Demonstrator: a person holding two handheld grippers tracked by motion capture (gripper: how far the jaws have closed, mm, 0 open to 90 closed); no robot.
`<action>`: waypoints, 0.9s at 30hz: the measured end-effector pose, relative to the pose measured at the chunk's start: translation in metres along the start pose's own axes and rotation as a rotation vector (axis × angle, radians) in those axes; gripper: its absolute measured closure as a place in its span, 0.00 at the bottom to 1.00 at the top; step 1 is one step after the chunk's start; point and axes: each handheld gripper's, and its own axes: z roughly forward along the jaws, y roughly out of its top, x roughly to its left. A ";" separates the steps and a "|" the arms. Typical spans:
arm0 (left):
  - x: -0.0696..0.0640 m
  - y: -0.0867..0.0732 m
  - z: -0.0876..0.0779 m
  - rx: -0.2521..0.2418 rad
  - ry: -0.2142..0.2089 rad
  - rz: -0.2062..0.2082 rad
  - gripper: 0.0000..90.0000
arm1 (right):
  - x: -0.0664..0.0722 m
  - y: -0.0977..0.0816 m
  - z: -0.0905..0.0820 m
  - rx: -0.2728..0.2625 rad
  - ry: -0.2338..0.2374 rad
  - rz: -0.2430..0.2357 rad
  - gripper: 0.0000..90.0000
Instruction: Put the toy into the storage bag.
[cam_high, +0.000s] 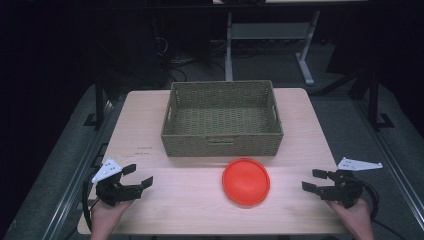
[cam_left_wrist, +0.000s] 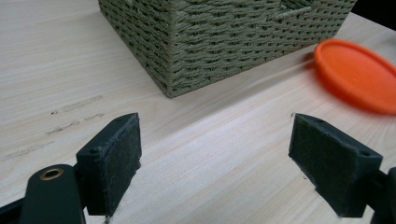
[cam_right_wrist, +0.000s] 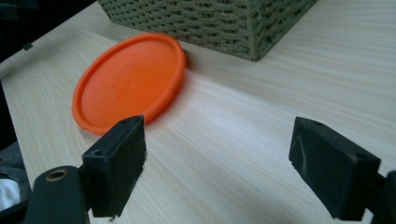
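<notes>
An orange round plate (cam_high: 246, 181) lies flat on the wooden table (cam_high: 170, 200), just in front of a woven basket (cam_high: 222, 142). In the left gripper view the plate (cam_left_wrist: 357, 74) is at the upper right and the basket's corner (cam_left_wrist: 210, 42) is ahead. The plate (cam_right_wrist: 128, 81) lies ahead to the left in the right gripper view. My left gripper (cam_high: 135, 177) rests at the table's front left, open, with nothing between its jaws. At the front right my right gripper (cam_high: 315, 180) is open and empty too, pointing toward the plate.
The basket's inside (cam_high: 222, 117) holds nothing. Bare tabletop lies between the two grippers and around the plate. Beyond the table's far edge stand a white desk frame (cam_high: 270, 35) and dark floor. Faint marks (cam_left_wrist: 74, 105) are on the wood at the left.
</notes>
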 end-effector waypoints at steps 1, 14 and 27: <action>0.001 -0.001 0.000 0.006 0.001 0.000 0.18 | 0.000 0.002 0.001 -0.004 0.007 0.000 0.20; 0.002 -0.003 0.005 0.025 -0.021 -0.002 0.18 | 0.026 0.029 0.018 0.063 0.035 -0.042 0.17; -0.002 -0.001 0.012 0.041 -0.028 0.019 0.18 | 0.039 0.064 0.053 0.167 0.083 -0.076 0.17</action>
